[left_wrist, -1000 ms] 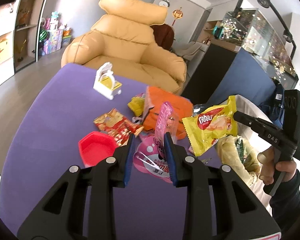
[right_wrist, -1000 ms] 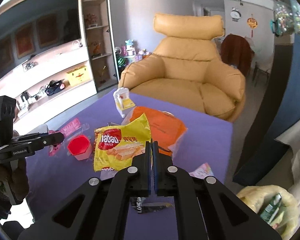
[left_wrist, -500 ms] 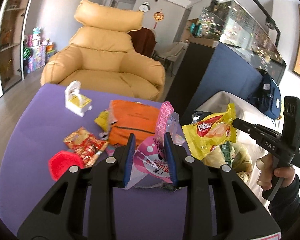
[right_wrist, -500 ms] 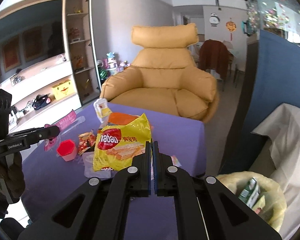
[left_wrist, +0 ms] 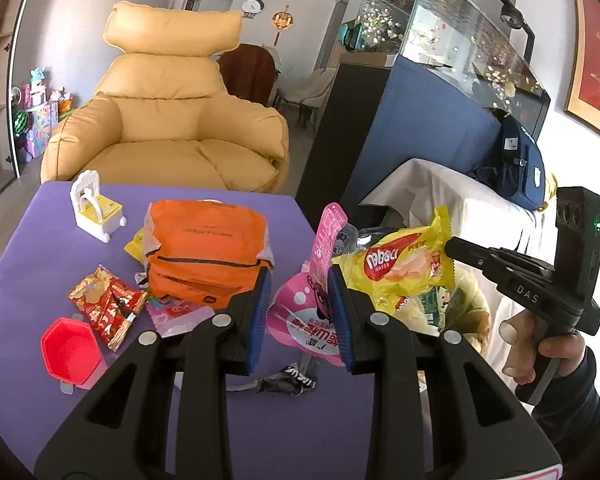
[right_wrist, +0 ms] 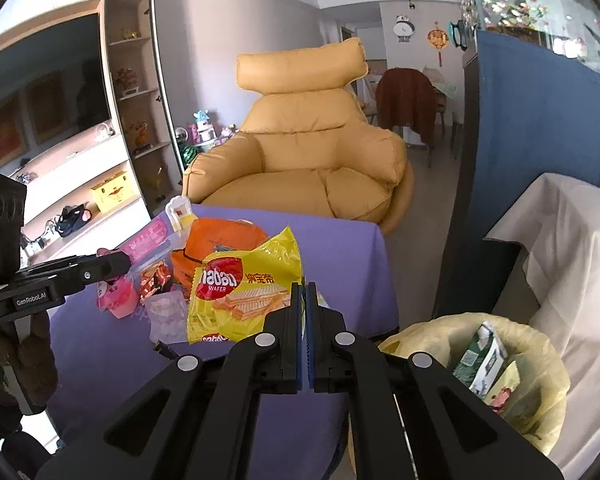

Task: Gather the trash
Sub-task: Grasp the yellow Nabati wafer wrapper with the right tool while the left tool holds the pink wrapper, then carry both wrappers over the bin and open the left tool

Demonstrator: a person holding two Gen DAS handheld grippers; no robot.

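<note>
My left gripper (left_wrist: 299, 280) is shut on a pink snack package (left_wrist: 304, 316), whose long pink tab sticks up between the blue pads, above the purple table (left_wrist: 40, 240). To its right, my right gripper (left_wrist: 449, 246) holds a yellow wafer wrapper (left_wrist: 404, 264) by its edge. In the right wrist view the right gripper (right_wrist: 304, 289) is shut on that yellow wrapper (right_wrist: 244, 280), which hangs over the table's right side. The left gripper (right_wrist: 118, 265) with the pink package (right_wrist: 118, 294) shows at the left. A yellow trash bag (right_wrist: 440, 336) holding cartons stands open at the lower right.
On the table lie an orange bag (left_wrist: 208, 248), a red wrapper (left_wrist: 106, 300), a red cup (left_wrist: 70, 350), a white toy chair (left_wrist: 94, 210) and a black wrapper (left_wrist: 288, 382). A tan armchair (left_wrist: 168, 128) stands behind; white-draped furniture (right_wrist: 560, 248) flanks the trash bag.
Both grippers have swung right with their wrappers still held, off the table's middle and closer to the trash bag. The bag now shows larger in the right wrist view.
</note>
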